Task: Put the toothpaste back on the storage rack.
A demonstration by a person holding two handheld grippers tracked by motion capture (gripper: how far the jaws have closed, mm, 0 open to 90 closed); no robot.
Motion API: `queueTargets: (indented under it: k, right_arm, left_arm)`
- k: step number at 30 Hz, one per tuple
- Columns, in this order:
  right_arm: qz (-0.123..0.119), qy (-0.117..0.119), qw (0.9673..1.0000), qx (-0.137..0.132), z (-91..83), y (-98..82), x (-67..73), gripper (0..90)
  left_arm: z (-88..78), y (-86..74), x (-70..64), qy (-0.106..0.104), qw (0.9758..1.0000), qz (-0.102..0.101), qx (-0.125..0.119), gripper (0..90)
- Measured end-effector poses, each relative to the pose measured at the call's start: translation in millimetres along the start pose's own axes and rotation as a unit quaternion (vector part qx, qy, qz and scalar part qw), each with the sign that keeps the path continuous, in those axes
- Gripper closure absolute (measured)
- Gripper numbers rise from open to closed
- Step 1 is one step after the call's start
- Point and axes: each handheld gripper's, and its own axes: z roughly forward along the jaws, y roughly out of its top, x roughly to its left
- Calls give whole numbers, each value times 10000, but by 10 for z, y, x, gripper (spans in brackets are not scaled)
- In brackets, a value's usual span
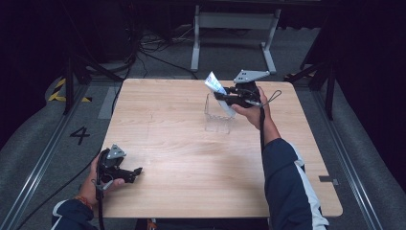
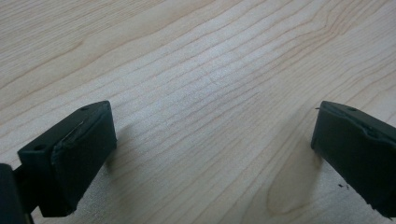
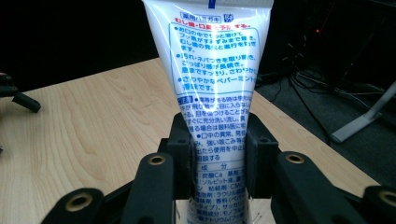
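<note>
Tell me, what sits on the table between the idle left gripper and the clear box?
Nothing: in the high view, bare table runs from the left gripper to the clear box.

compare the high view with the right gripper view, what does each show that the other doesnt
High view alone: the clear container under the tube, and the person's right hand on the right hand-held gripper. Right gripper view alone: blue print on the white tube and the pads pressing its sides. Both: the tube held above the wooden table, with the left hand-held gripper far off.
</note>
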Motion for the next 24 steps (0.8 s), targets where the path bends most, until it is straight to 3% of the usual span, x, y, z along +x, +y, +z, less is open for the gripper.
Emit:
queueTargets:
  k: [13,24]
  right_arm:
    - [93,0,10000,14,177,-76,-81,694]
    - [222,-144,9996,-43,257,-240,-214,693]
  left_arm:
    - [-1,-1,0,13,10000,7,0,5]
    - [-1,-2,0,23,10000,20,-1,6]
